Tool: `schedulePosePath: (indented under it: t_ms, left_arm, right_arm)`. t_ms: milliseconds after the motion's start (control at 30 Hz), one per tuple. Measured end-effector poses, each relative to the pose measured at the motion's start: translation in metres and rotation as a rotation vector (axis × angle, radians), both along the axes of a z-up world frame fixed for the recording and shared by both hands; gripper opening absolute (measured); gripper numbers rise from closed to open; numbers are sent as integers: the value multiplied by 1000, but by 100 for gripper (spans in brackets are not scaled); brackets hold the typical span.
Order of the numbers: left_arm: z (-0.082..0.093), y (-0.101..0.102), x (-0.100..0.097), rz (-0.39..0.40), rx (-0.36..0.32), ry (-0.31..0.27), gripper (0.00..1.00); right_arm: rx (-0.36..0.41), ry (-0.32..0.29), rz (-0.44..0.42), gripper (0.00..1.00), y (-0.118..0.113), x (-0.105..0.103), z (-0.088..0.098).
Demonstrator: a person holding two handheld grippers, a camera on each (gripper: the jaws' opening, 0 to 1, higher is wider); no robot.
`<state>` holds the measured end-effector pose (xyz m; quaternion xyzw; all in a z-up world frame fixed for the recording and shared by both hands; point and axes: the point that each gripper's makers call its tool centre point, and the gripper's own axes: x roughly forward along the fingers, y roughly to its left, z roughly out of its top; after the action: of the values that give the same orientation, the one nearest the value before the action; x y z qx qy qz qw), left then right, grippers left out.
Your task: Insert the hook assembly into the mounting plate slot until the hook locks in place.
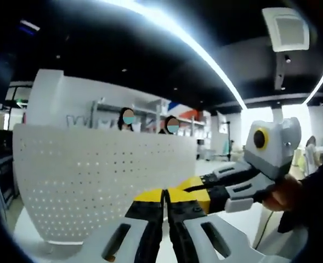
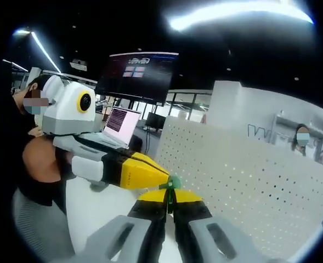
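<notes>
A: Left to right in the left gripper view?
B: The white perforated mounting plate (image 1: 95, 181) stands upright; the left gripper (image 1: 165, 205) points at it, jaws together with nothing seen between them. The right gripper (image 1: 197, 186) comes in level from the right, held by a hand (image 1: 282, 194).
A: And the right gripper view?
B: The left gripper (image 2: 164, 176) reaches in from the left. The right gripper (image 2: 170, 204) has its jaws clamped on a small green hook assembly (image 2: 174, 182), tips nearly touching, beside the plate (image 2: 249, 175).

Glaring ceiling strips (image 1: 205, 49), dim room, fisheye warp
</notes>
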<state>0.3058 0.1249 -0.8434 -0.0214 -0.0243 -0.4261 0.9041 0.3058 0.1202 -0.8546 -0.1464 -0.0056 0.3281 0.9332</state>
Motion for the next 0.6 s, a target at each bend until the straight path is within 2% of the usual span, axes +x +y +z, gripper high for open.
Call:
schedulePosePath:
  t_ms: [133,600]
  left_arm:
    - [1,-2,-2,-15,-17,-7,6]
    - [2,1,-1,-17,8,-45,17]
  right_arm:
    - [0,-4,-3,1,-1,0,2]
    - [18,2,-18,1,-6,2,1]
